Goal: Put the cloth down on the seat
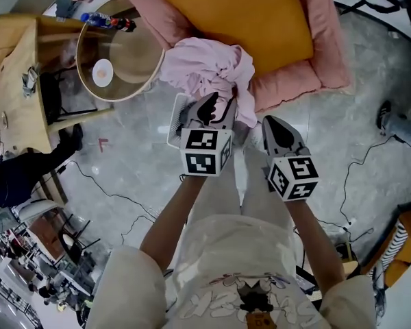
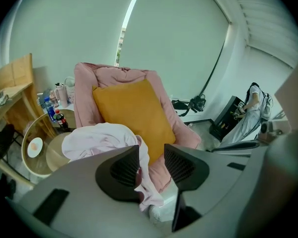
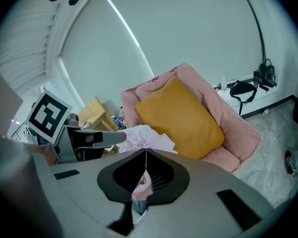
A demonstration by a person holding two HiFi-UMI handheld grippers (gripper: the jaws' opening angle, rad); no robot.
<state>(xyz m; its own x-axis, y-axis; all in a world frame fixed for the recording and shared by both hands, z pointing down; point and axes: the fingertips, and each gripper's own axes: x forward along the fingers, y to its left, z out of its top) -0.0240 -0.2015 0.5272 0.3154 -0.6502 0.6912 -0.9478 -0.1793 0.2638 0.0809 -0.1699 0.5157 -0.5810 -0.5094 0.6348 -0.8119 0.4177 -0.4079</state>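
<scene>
A crumpled pale pink cloth [image 1: 205,67] lies heaped on the front left edge of the pink seat [image 1: 329,60], beside its orange cushion [image 1: 246,12]. My left gripper [image 1: 218,103] points into the cloth's near edge. In the left gripper view a hanging fold of the cloth [image 2: 145,175] runs down between the jaws along the left finger [image 2: 121,170], while the right finger [image 2: 184,165] stands apart from it, so the left gripper [image 2: 151,157] is open. My right gripper [image 1: 268,122] sits just right of the cloth with its tips together; in its own view the right gripper [image 3: 145,152] is shut.
A round wood-rimmed side table [image 1: 89,77] stands left of the seat, with bottles [image 1: 109,20] behind it. A wooden desk [image 1: 14,81] fills the far left. Cables [image 1: 356,177] trail over the grey floor. A person [image 2: 253,103] and dark gear [image 2: 196,103] are by the far wall.
</scene>
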